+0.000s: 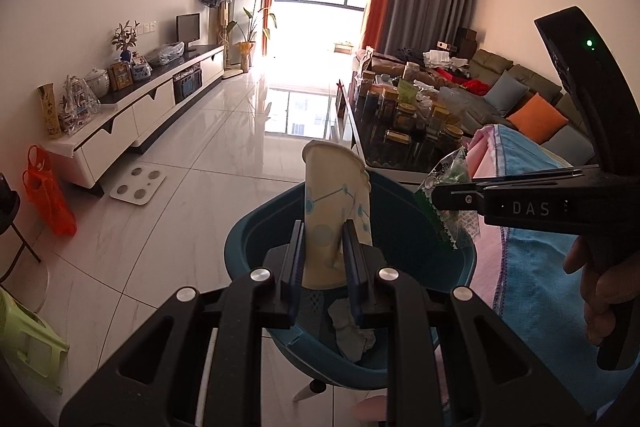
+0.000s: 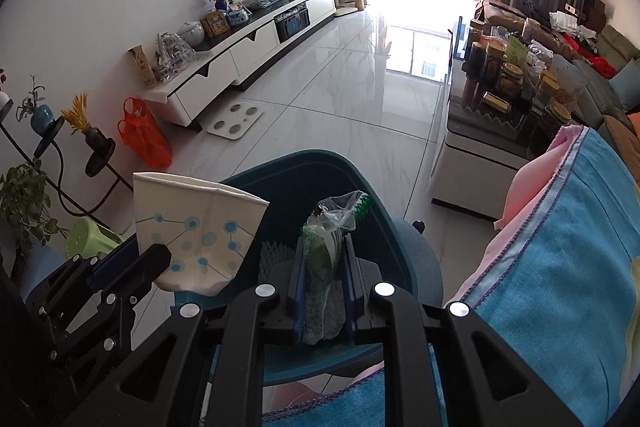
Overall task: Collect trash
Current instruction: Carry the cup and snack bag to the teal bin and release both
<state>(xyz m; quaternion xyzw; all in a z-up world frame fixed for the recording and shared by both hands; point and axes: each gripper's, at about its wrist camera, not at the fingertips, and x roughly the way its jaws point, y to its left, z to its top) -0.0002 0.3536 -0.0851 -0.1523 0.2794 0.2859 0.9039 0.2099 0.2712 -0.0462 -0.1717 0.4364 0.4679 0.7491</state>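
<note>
My left gripper point(image 1: 322, 247) has its jaws clamped on a paper cup point(image 1: 336, 203), squeezed flat so the rim buckles into a crease. The cup is off-white card printed with pale blue dots joined by thin lines, and it stands roughly upright over the bin point(image 1: 256, 227). From the right wrist view the same cup point(image 2: 196, 231) shows wide and slightly crumpled, with the left gripper point(image 2: 160, 255) pinching its lower part.

My right gripper point(image 2: 324, 267) has its jaws closed on a wrapper point(image 2: 326, 247): thin clear plastic film, wrinkled and glossy, with green print and a zigzag-cut edge at the top. In the left view that wrapper point(image 1: 448, 203) hangs from the right gripper point(image 1: 444, 199) just above the bin's right rim.

The bin point(image 2: 360, 179) is a dark teal, smooth plastic tub with a rounded rim, standing on the glossy white tiled floor point(image 1: 192, 195). Inside I see a crumpled grey-white wad point(image 1: 352, 337) and a patch of white foam netting point(image 2: 276, 257). A soft blue and pink cloth point(image 2: 560, 267) lies just right of the bin.
</note>
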